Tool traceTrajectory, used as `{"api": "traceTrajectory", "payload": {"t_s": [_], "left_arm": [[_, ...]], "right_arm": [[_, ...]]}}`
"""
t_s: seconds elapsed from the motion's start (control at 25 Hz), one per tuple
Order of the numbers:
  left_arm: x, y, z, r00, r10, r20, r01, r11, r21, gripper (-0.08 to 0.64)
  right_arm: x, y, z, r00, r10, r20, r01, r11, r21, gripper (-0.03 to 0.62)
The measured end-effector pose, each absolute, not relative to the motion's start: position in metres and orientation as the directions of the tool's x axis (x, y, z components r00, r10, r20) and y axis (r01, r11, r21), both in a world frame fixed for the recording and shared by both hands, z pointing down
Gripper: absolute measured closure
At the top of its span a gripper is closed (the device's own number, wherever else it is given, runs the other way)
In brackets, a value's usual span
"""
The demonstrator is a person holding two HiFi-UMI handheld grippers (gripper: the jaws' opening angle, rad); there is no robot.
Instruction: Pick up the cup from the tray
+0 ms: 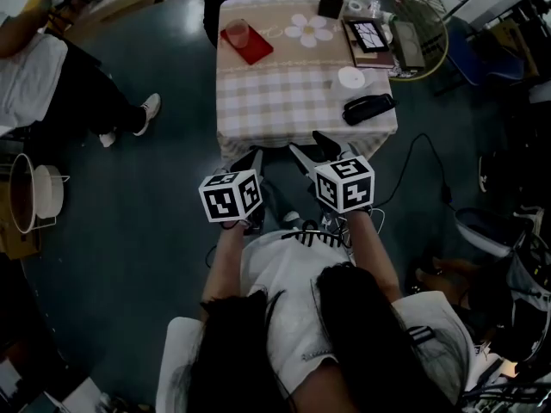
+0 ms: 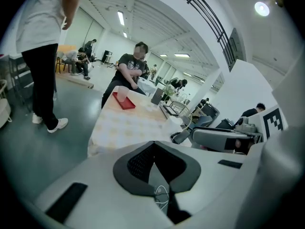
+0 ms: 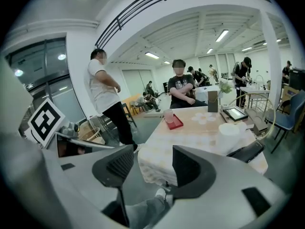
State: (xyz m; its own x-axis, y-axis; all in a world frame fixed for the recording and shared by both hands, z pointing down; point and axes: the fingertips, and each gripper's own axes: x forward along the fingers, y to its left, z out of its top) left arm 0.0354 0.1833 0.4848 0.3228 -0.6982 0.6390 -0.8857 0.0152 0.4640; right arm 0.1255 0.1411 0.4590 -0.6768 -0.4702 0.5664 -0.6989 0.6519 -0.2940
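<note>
The translucent pink plastic cup stands on the flat red tray at the far left corner of the checked-cloth table — well beyond both claws. The left gripper is pinched closed and empty; the right gripper is parted — empty too.

Cropped and unreadable items
Bystander was cut by the left edge; what the cup held and the far clutter were too small to tell.
</note>
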Motion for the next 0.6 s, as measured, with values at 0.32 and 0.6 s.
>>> {"api": "traceTrajectory", "payload": {"t_s": [0.32, 0.6], "left_arm": [[-0.025, 0.1, 0.477, 0.319, -0.713, 0.624, -0.884, 0.013, 0.467, 0.557], [-0.071, 0.04, 0.468, 0.324, -0.715, 0.619, -0.892, -0.013, 0.451, 0.557]], "right_arm": [[0.078, 0.065, 0.454, -0.656, -0.483, 0.58, -0.715, 0.645, -0.271, 0.339], [0.033, 0.009, 0.444, -0.656, -0.491, 0.573, -0.709, 0.661, -0.246, 0.287]]}}
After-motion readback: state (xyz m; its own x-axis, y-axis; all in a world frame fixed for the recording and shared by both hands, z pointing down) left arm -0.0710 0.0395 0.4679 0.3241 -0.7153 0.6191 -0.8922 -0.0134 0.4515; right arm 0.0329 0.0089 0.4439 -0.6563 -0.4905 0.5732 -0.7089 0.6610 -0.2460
